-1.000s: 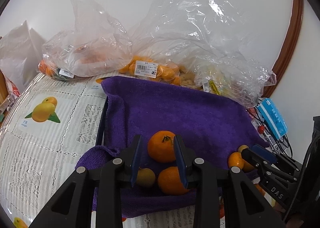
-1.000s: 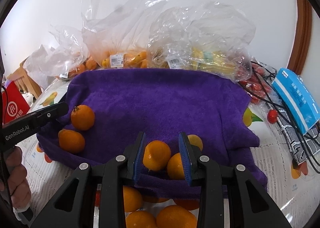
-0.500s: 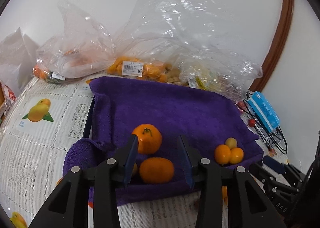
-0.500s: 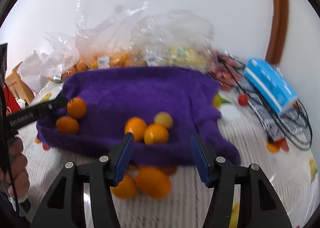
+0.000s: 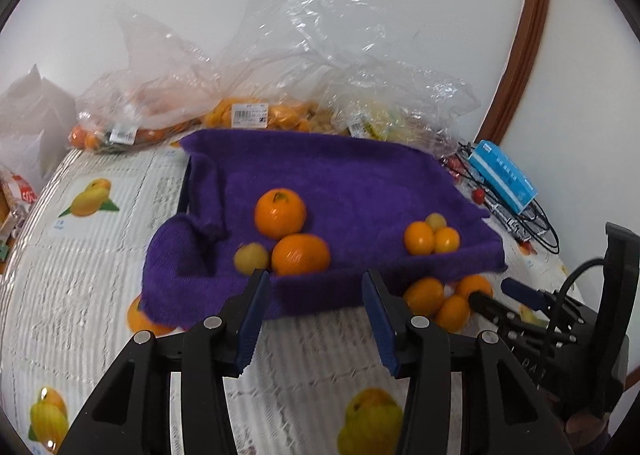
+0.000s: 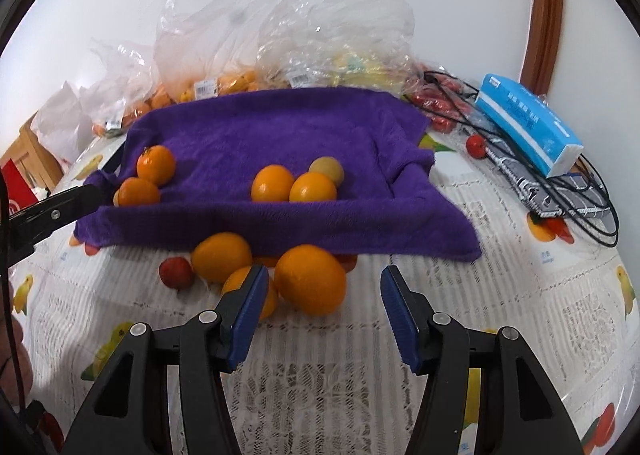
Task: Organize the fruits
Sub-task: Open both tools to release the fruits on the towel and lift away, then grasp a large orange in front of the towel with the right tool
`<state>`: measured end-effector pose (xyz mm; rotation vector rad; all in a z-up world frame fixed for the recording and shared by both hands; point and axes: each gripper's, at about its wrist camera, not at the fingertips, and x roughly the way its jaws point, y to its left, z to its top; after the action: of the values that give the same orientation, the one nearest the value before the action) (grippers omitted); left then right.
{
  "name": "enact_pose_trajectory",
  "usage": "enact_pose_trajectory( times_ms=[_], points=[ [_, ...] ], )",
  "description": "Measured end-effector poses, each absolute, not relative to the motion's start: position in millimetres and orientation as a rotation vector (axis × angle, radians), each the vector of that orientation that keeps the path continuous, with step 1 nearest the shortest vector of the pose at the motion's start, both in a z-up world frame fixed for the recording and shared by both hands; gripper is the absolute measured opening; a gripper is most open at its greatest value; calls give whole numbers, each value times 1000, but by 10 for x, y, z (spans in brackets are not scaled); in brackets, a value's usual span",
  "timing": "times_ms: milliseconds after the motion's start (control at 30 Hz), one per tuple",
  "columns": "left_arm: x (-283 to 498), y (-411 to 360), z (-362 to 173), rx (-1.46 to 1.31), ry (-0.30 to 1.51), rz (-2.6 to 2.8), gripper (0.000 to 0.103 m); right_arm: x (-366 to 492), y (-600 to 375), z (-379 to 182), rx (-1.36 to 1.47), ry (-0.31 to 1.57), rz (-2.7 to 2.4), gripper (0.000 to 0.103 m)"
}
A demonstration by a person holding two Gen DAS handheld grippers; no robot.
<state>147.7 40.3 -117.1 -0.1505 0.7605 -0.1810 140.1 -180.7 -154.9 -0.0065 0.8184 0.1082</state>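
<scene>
A purple towel (image 5: 340, 183) (image 6: 280, 135) lies on the table. On it sit two tangerines (image 5: 280, 213) and a small yellow fruit (image 5: 251, 257) at the left, and three small fruits (image 5: 431, 236) (image 6: 294, 183) at the right. Several loose oranges (image 6: 310, 279) (image 5: 436, 297) and a small red fruit (image 6: 176, 272) lie on the tablecloth before the towel's front edge. My left gripper (image 5: 316, 295) is open and empty in front of the towel. My right gripper (image 6: 324, 295) is open and empty just behind the loose oranges.
Clear plastic bags of fruit (image 5: 248, 103) (image 6: 280, 55) line the wall behind the towel. A blue tissue pack (image 6: 528, 127) (image 5: 502, 175), black cables (image 6: 560, 183) and small red fruits (image 6: 476, 143) lie at the right. A lace tablecloth with fruit prints (image 6: 320, 395) covers the table.
Both grippers opened wider, let go of the fruit on the towel and pulled back toward the front of the table. The fruits stay on the towel.
</scene>
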Motion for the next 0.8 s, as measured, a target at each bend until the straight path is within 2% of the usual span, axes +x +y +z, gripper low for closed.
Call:
enact_pose_trajectory(
  times_ms=[300, 800],
  points=[
    [1439, 628, -1263, -201, 795, -147, 46, 1419, -1872, -1596, 43, 825, 79, 58],
    [1430, 571, -1521, -154, 862, -125, 46, 1374, -1898, -1709, 27, 842, 106, 58]
  ],
)
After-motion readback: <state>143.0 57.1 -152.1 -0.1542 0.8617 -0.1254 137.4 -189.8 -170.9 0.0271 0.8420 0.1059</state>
